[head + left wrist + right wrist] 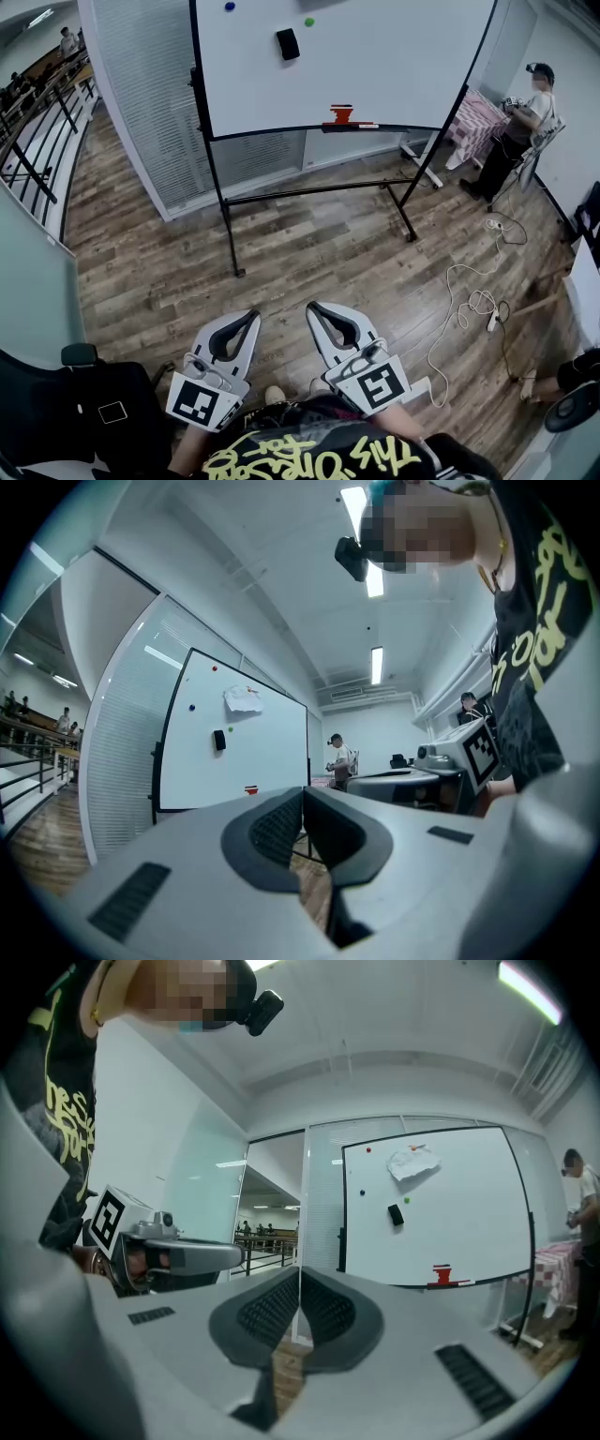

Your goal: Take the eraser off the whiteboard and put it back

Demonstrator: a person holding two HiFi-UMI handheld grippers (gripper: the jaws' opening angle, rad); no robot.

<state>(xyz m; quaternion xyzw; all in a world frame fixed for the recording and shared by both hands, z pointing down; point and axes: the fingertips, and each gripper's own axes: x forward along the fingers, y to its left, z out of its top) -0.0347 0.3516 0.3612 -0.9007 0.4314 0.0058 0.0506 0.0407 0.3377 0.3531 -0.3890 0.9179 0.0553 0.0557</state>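
Left gripper [252, 316] closed, right gripper [315, 308] closed

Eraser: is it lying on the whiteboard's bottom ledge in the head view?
No, the eraser sits high on the whiteboard face, well above the ledge.

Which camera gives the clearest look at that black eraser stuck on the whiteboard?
The head view: the eraser appears largest there, unobstructed on the whiteboard. The left gripper view and the right gripper view both show it too, but only as a small dark block far off.

Office, rolling whiteboard [375, 66], glass partition [141, 103], wood floor [309, 244]
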